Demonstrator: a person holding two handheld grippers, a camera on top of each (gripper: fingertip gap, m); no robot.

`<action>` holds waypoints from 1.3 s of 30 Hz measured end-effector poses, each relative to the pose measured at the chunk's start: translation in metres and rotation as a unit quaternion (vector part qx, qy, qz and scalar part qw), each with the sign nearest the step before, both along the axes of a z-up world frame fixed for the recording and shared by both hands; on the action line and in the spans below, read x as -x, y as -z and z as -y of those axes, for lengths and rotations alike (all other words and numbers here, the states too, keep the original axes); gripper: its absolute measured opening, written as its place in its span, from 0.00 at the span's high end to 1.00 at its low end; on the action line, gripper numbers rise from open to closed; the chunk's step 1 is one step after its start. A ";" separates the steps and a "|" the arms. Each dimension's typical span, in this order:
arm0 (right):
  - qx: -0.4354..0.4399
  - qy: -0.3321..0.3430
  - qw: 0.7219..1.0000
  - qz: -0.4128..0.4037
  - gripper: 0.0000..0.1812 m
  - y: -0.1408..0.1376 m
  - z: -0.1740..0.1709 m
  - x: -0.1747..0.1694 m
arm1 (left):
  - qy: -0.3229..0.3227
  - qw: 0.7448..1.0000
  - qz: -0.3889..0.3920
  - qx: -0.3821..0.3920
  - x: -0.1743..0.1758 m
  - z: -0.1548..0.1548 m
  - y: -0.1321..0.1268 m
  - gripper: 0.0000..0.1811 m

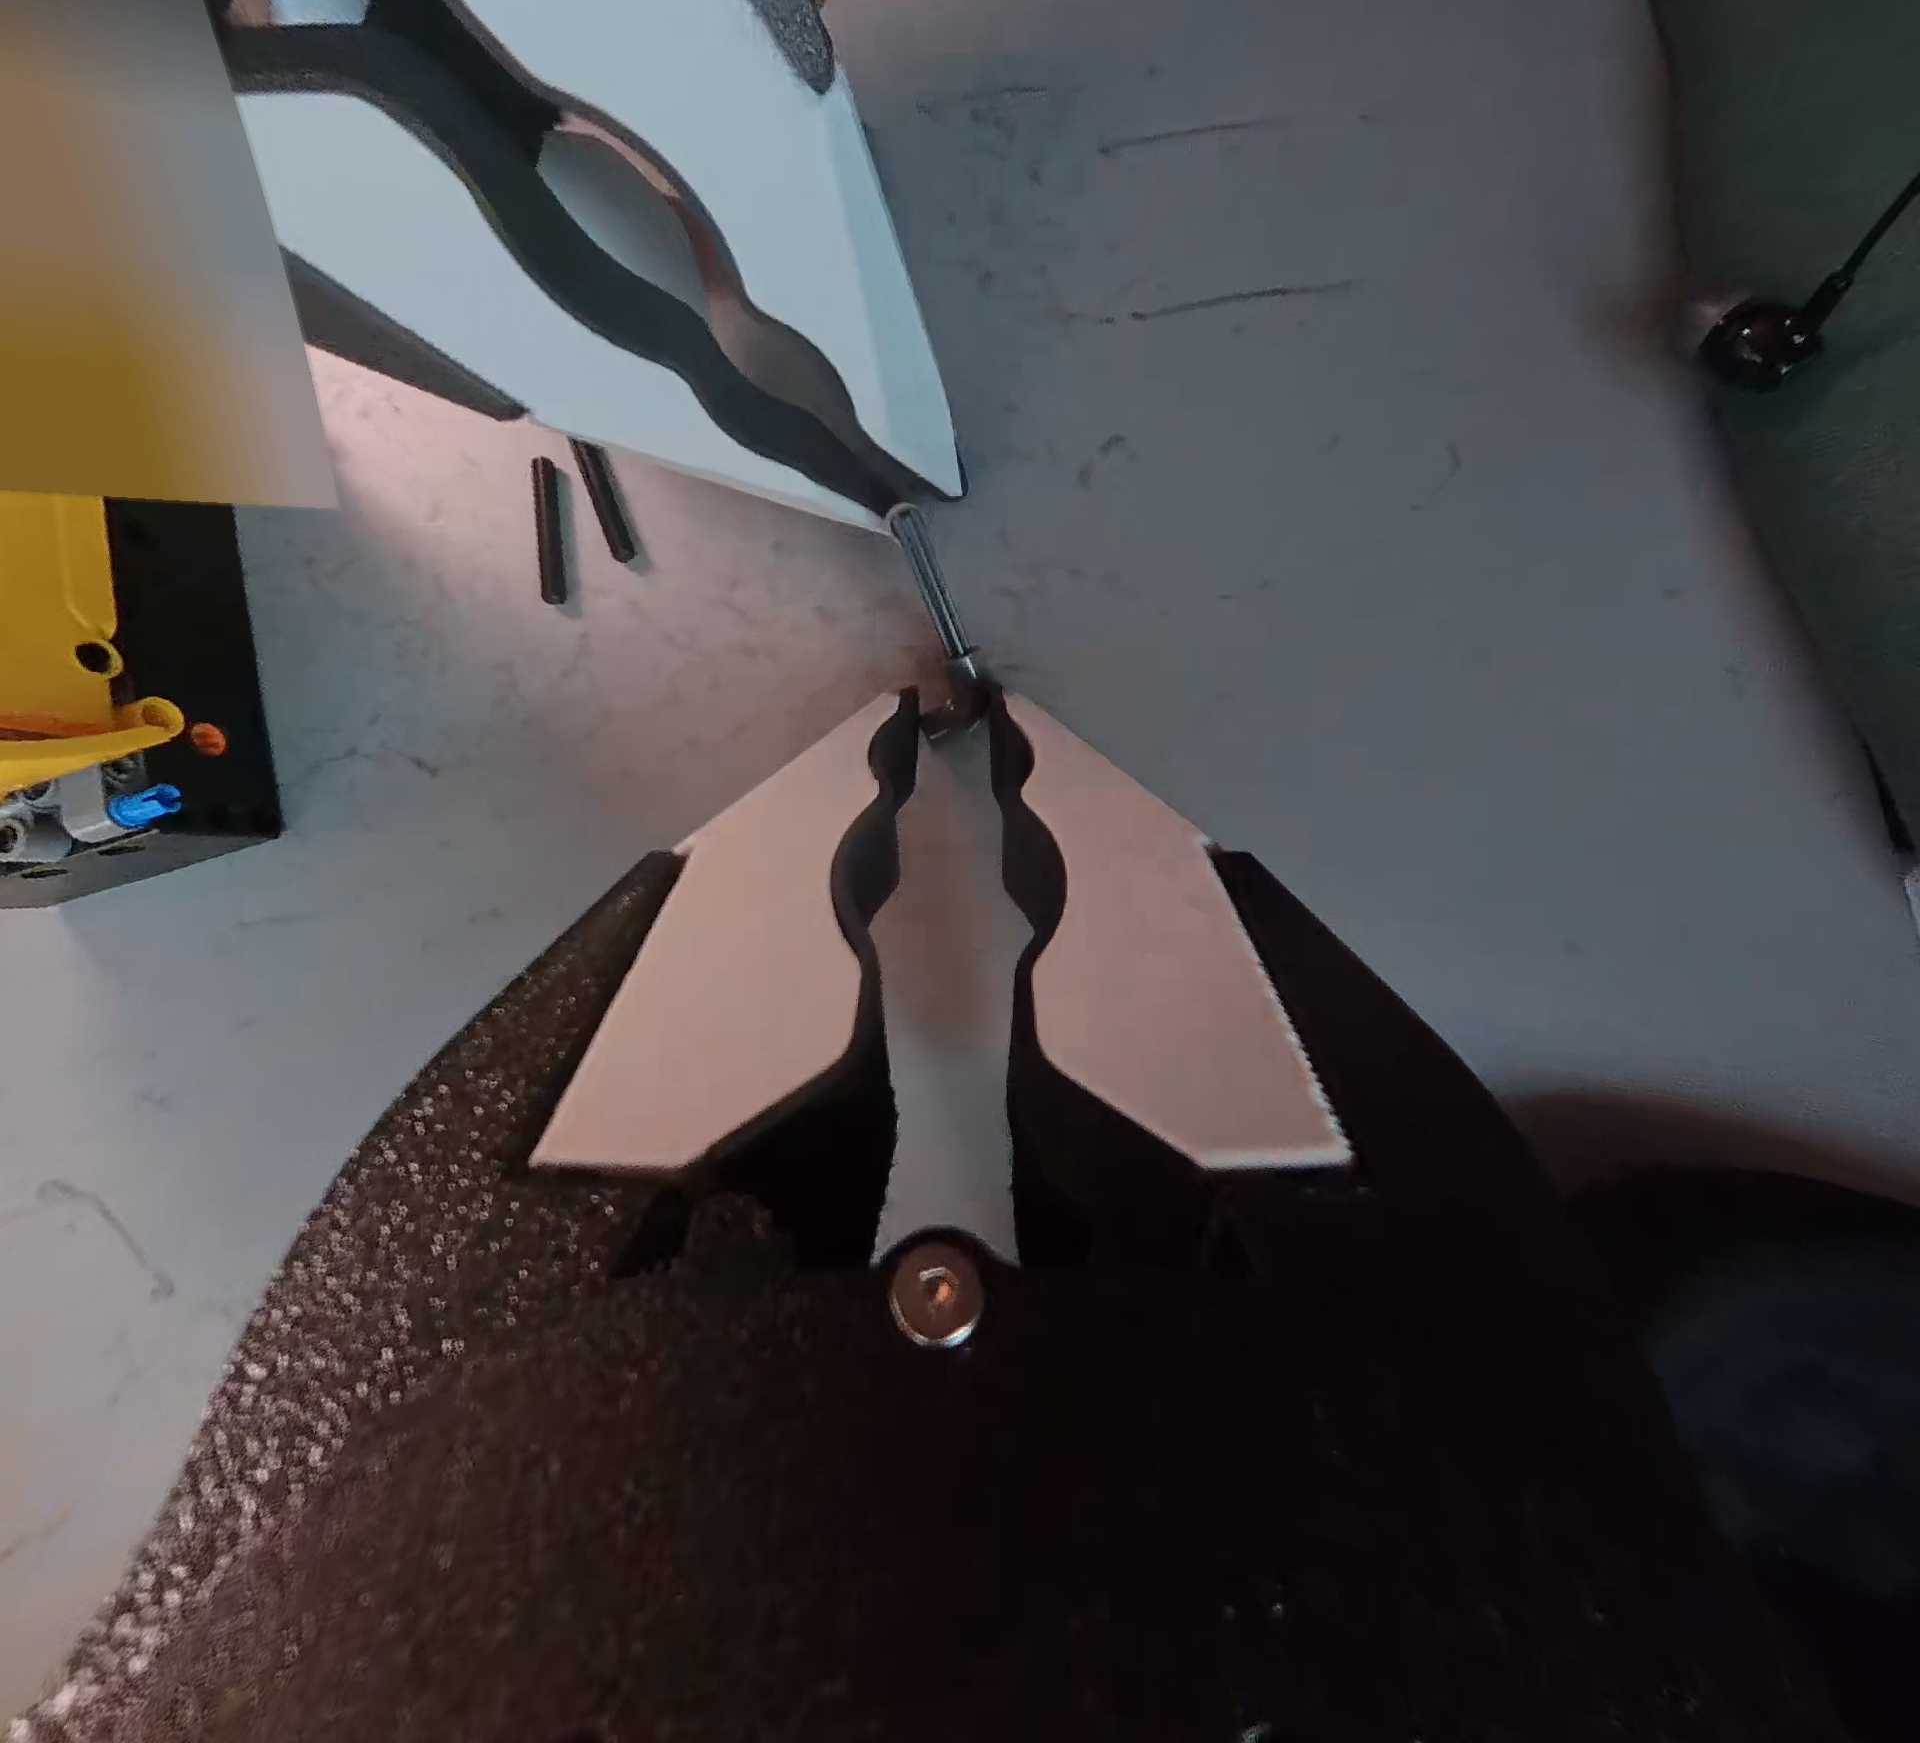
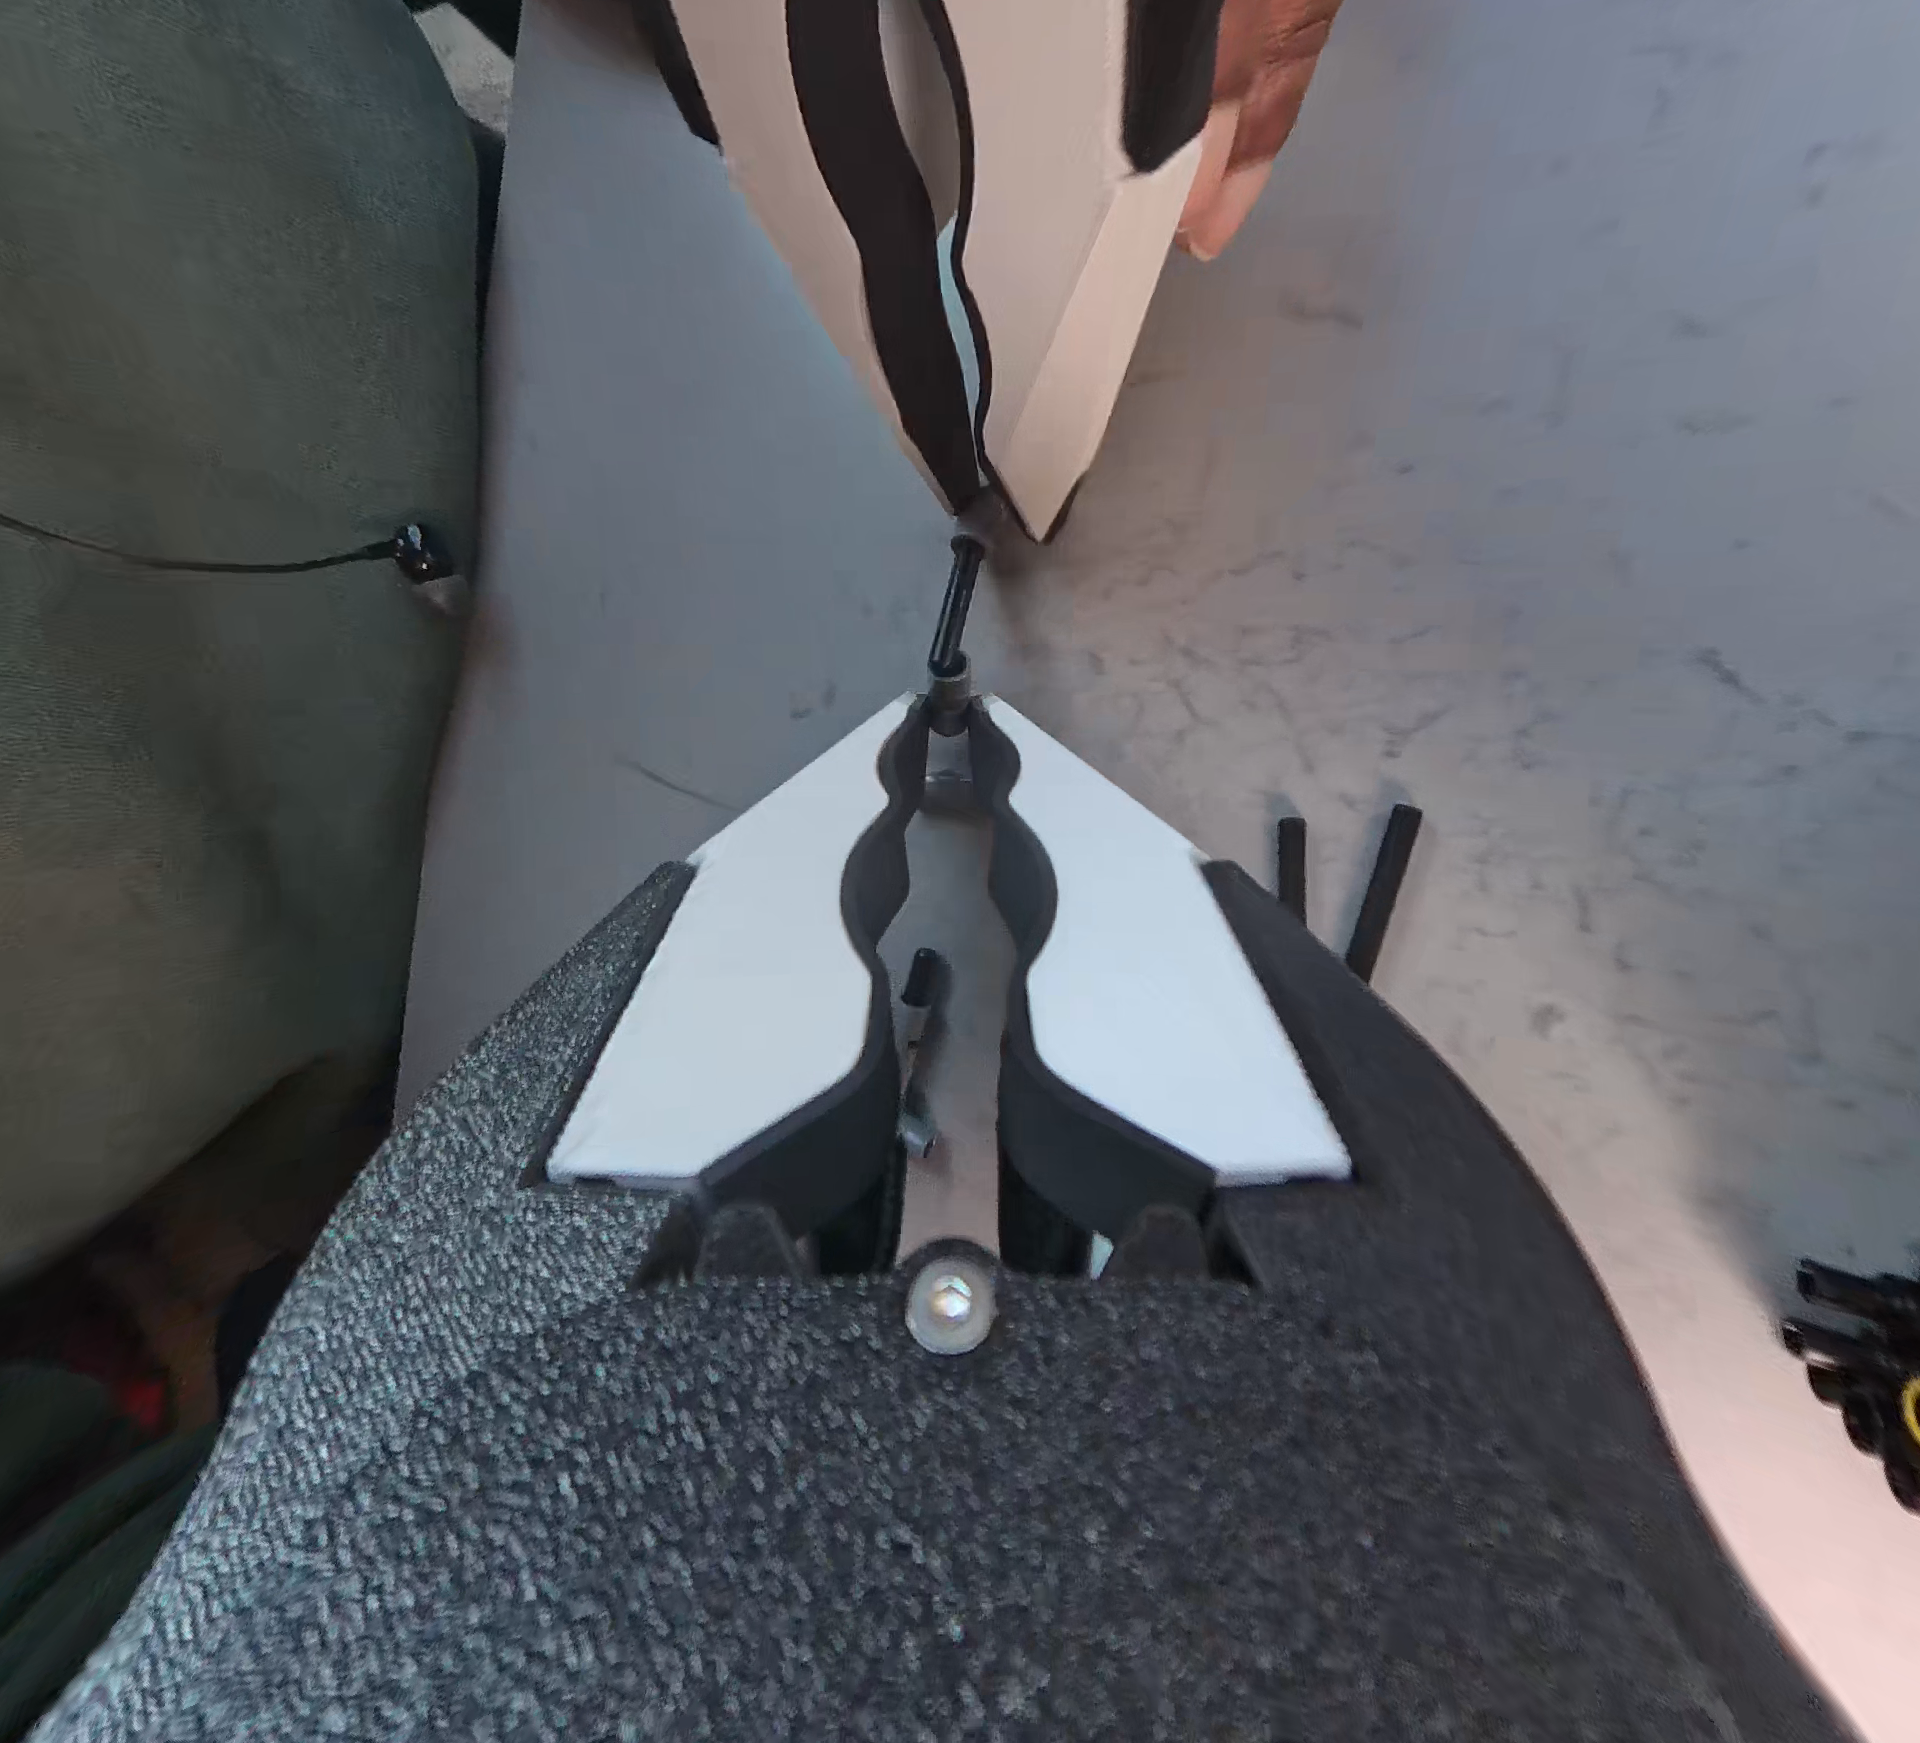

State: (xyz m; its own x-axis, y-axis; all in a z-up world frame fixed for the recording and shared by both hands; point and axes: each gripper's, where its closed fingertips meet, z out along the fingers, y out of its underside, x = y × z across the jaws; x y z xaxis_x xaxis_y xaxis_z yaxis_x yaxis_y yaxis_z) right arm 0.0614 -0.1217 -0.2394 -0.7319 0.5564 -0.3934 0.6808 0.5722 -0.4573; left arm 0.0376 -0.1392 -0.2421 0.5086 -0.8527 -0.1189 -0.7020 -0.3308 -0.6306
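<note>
Left claw (image 1: 951,706) pinches small grey connector (image 1: 954,717) at tips; right claw (image 2: 948,706) clamps far end of thin dark axle (image 1: 932,587), held above grey counter (image 1: 1299,498). We judge axle light, stiff, slippery: grip ends. Joint small, blurred; two spare black rods (image 1: 582,524) near.

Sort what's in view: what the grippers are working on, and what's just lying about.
In hand:
- rod, pinched at one end by the left gripper, at the other by the right gripper

Lying about:
- two black pins on the table
- brick model
- small grey pin under the right gripper
- corded bead on green cloth
</note>
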 end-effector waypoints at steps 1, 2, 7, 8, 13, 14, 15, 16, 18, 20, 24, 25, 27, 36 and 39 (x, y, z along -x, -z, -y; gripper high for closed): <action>-0.011 -0.009 1.000 0.007 0.96 0.002 -0.002 -0.002 | 0.002 1.000 0.003 0.010 -0.001 0.003 0.000 0.93; -0.016 -0.016 1.000 0.010 0.96 0.002 -0.003 -0.003 | 0.002 1.000 0.007 0.018 -0.001 0.005 0.001 0.93; -0.032 -0.022 0.999 -0.005 0.96 0.003 -0.004 0.002 | -0.012 0.999 0.011 0.036 0.003 0.008 0.001 0.93; -0.034 -0.022 0.999 -0.008 0.96 0.003 -0.003 0.002 | -0.013 0.999 0.012 0.038 0.003 0.008 0.001 0.93; -0.049 -0.009 0.998 -0.048 0.93 0.003 -0.003 0.008 | -0.020 0.999 0.016 0.046 0.006 0.011 0.002 0.93; -0.054 -0.005 0.997 -0.057 0.93 0.003 -0.004 0.009 | -0.022 0.999 0.016 0.047 0.007 0.011 0.002 0.93; -0.058 0.000 0.996 -0.068 0.92 0.003 -0.005 0.010 | -0.023 0.998 0.017 0.048 0.008 0.011 0.002 0.93; -0.064 0.005 0.995 -0.080 0.92 0.003 -0.006 0.011 | -0.025 0.998 0.018 0.049 0.009 0.011 0.002 0.93; -0.073 0.019 0.992 -0.104 0.92 0.002 -0.008 0.012 | -0.026 0.998 0.018 0.049 0.009 0.012 0.002 0.93; -0.080 0.020 0.988 -0.134 0.92 0.000 -0.006 0.010 | -0.028 0.998 0.020 0.051 0.009 0.012 0.002 0.93; -0.106 0.009 0.975 -0.196 0.93 0.000 -0.008 0.006 | -0.026 0.998 0.022 0.050 0.008 0.011 0.002 0.93; -0.096 0.009 0.974 -0.204 0.95 -0.002 -0.006 0.006 | -0.026 0.998 0.023 0.051 0.008 0.011 0.002 0.93; -0.079 0.012 0.972 -0.220 0.97 -0.006 -0.002 0.009 | -0.026 0.998 0.023 0.051 0.008 0.011 0.002 0.93; -0.059 0.021 0.972 -0.228 0.99 -0.010 -0.006 0.013 | -0.029 0.998 0.027 0.053 0.008 0.011 0.002 0.93; -0.049 -0.019 0.972 -0.228 0.98 -0.011 0.003 -0.001 | -0.028 0.998 0.027 0.053 0.008 0.011 0.002 0.93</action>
State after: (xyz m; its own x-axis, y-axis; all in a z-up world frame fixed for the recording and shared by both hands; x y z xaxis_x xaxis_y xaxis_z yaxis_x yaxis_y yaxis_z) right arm 0.0627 -0.1249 -0.2284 -0.8388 0.5436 0.0311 0.3968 0.6494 -0.6487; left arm 0.0299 -0.1505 -0.2442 0.5596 -0.8288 -0.0013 -0.6469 -0.4358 -0.6258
